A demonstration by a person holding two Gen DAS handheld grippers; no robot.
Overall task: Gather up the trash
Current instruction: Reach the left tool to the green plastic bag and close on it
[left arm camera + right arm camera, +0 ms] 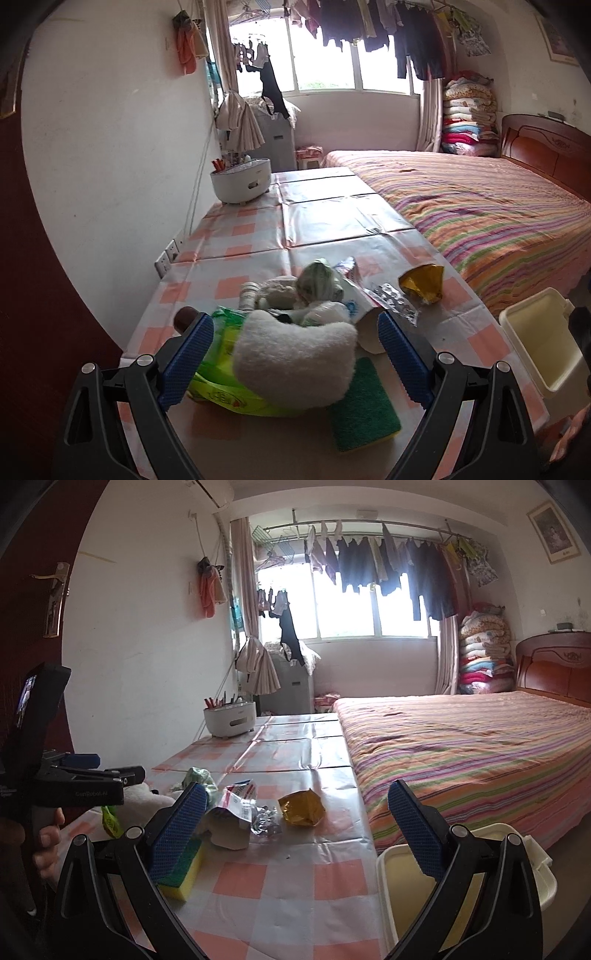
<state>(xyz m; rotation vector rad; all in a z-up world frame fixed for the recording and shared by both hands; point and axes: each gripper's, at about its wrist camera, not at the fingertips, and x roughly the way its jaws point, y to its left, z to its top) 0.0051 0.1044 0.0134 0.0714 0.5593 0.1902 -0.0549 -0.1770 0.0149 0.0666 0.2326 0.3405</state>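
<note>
On the checked tablecloth point(280, 882) at the near end of the long table, the trash lies in a loose cluster. Left gripper point(295, 354): jaws spread wide, nothing clamped; a white fluffy cloth point(295, 358) sits between the two blue pads point(188, 362) without visible contact on either side. Under the cloth lies a green plastic package point(221, 391), and just to its right a green scouring sponge point(364, 410) with a yellow underside. Behind these, a heap of crumpled wrappers point(317, 284) and a small white bottle point(249, 293) are piled together. Right gripper point(295, 830): jaws likewise wide apart, holding nothing, hovering above the table edge. Ahead of it, in order from left to right: a torn white carton point(231, 825), a crumpled silver foil wrapper point(266, 819) touching the carton, and a yellow snack bag point(301, 806) just beside the foil. The sponge point(183, 875) rests partly behind the right gripper's left pad. A cream-coloured bin point(388, 864) stands open on the floor beside the table's right edge, between table and bed point(480, 746); nothing can be seen inside it. At the far end of the table stands a white utensil holder point(229, 718). The left gripper's body, held in a hand point(44, 845), appears at the left of the right wrist view
</note>
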